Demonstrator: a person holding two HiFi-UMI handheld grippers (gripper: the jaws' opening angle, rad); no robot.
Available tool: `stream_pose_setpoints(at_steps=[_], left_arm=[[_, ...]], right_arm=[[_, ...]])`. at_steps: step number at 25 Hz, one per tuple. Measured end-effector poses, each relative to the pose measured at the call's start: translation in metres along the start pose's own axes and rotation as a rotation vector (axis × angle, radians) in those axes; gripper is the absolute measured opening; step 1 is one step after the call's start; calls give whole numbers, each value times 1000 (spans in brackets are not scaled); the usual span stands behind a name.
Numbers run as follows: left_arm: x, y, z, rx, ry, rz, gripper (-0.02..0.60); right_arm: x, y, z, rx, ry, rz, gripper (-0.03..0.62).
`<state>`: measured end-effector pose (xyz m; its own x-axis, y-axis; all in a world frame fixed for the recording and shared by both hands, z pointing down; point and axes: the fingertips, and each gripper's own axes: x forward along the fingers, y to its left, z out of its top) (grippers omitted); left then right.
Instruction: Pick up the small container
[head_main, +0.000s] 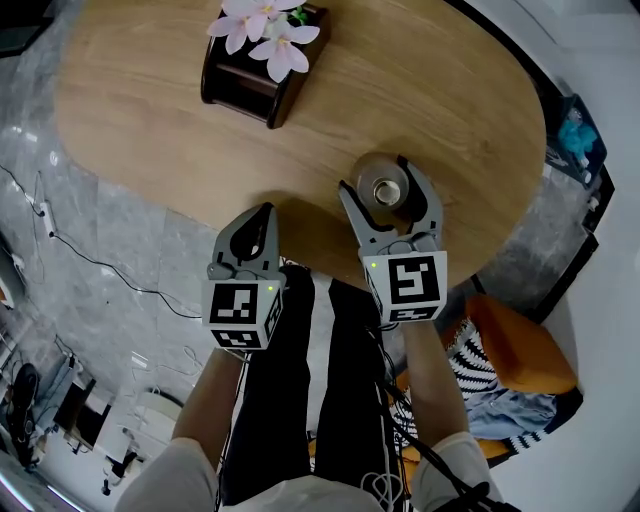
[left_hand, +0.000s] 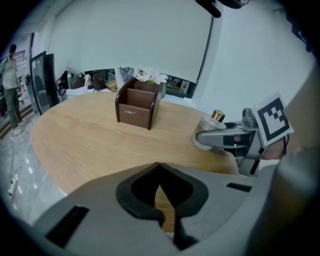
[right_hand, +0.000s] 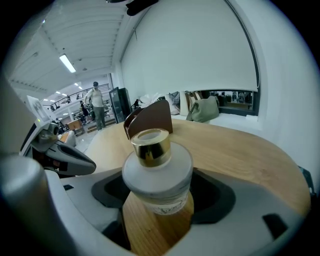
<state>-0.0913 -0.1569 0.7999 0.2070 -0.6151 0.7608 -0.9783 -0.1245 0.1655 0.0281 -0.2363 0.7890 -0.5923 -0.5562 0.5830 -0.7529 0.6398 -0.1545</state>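
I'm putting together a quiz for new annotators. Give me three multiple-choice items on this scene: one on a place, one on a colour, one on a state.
1. Where is the small container?
A) in the brown box
B) between the jaws of the right gripper
C) on the floor

2. What colour is its cap?
A) gold
B) red
C) black

3. How do the jaws of the left gripper stand?
A) wide apart
B) closed on the container
C) together, empty

1 B: it stands on the table between those open jaws.
2 A: the cap shines gold.
3 C: the tips meet with nothing between.
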Motion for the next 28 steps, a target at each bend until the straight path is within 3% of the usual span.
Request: stream_pose_setpoints(at_steps=[14, 28], left_arm=[[5, -9, -3, 0, 16, -17, 8], [-1, -17, -4, -1, 7, -24, 8]], right_arm=[[9, 5, 7, -144, -67, 51, 341], [9, 3, 5, -163, -32, 19, 339]])
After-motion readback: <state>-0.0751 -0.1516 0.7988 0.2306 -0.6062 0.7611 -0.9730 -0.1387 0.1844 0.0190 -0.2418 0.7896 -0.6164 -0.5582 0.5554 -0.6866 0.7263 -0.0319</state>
